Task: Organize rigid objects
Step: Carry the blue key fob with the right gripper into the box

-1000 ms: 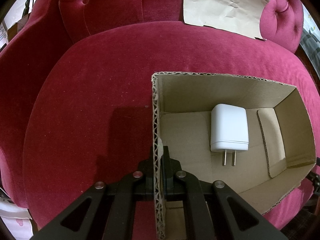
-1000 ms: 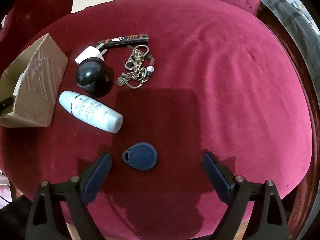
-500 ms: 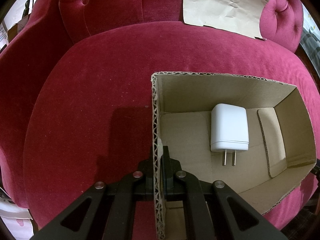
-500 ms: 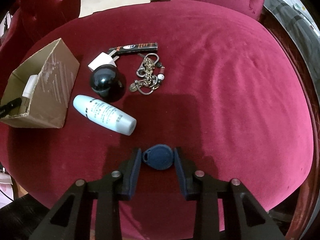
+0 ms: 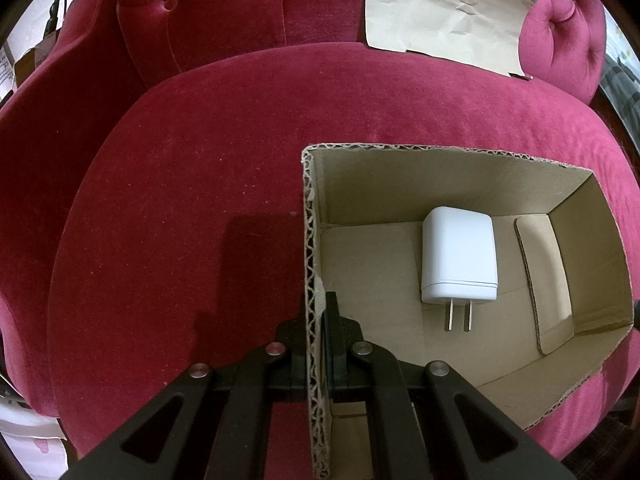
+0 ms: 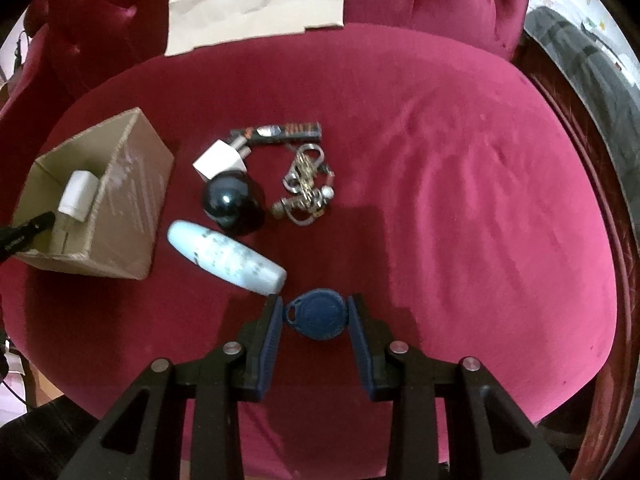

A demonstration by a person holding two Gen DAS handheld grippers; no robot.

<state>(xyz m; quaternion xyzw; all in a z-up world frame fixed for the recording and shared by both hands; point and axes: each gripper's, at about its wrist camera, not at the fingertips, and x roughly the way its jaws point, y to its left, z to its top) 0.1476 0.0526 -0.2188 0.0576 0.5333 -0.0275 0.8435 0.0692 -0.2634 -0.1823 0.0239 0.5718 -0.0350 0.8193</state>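
Right wrist: right gripper grasps blue fob above crimson velvet seat (tufted back).

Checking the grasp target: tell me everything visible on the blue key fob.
The blue key fob is a round, teardrop-shaped disc, plastic by its look, with a small hole at its narrow left end. It lies flat and is clamped edge to edge between the right gripper's blue-padded jaws, above the red velvet cushion. Nothing else touches it.
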